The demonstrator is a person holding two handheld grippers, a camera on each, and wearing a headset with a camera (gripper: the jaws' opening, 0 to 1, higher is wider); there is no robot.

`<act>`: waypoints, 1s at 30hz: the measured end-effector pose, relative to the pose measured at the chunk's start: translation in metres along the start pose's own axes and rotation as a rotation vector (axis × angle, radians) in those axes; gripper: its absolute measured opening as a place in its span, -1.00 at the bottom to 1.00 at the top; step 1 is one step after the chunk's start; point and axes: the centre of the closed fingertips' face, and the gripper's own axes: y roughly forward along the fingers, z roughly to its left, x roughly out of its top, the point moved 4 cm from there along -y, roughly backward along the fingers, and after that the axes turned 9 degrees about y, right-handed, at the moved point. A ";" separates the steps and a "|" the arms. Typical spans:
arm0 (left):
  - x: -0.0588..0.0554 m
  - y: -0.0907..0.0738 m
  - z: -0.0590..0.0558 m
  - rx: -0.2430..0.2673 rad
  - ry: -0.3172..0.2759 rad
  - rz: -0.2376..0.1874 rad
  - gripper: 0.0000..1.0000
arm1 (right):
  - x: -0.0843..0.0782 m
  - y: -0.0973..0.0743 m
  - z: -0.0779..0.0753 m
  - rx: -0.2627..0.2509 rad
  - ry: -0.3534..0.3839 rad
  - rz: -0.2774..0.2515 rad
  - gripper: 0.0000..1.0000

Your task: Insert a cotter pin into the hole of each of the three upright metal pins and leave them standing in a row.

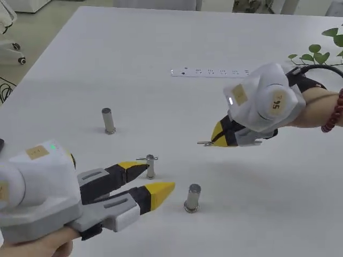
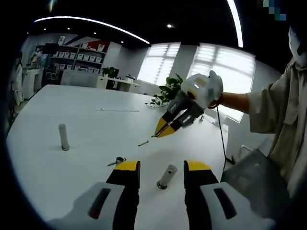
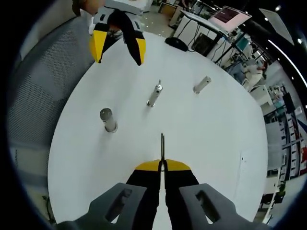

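Observation:
Three upright metal pins stand on the white table [image 1: 161, 69]: a far-left pin [image 1: 109, 121], a middle pin [image 1: 150, 166] with a cotter pin through its top, and a near pin [image 1: 192, 198]. My left gripper [image 1: 153, 179] is open and empty, its yellow tips just left of the middle and near pins; in its own view the near pin [image 2: 165, 176] sits between the jaws. My right gripper [image 1: 217, 140] hovers above the table to the right, shut on a cotter pin [image 1: 206, 143] that sticks out from its tips [image 3: 162, 148] toward the pins.
A white power strip [image 1: 210, 72] lies at the back of the table. Green plant leaves [image 1: 321, 51] reach in at the right edge. A person's arm with a red bead bracelet [image 1: 333, 112] holds the right gripper.

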 end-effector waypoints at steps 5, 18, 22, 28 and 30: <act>0.006 0.006 -0.003 -0.006 -0.054 -0.008 -0.36 | 0.018 -0.013 0.014 -0.016 -0.043 -0.032 -0.95; 0.009 0.021 -0.007 -0.017 -0.109 0.009 -0.47 | 0.042 -0.022 0.039 -0.020 -0.097 -0.083 -0.94; 0.008 0.025 -0.008 -0.020 -0.138 0.011 -0.52 | 0.045 -0.022 0.044 -0.021 -0.104 -0.090 -0.94; 0.004 0.029 -0.008 -0.019 -0.192 0.014 -0.60 | 0.048 -0.022 0.049 -0.022 -0.104 -0.102 -0.94; 0.004 0.030 -0.009 -0.022 -0.202 0.013 -0.62 | 0.049 -0.021 0.051 -0.022 -0.107 -0.104 -0.94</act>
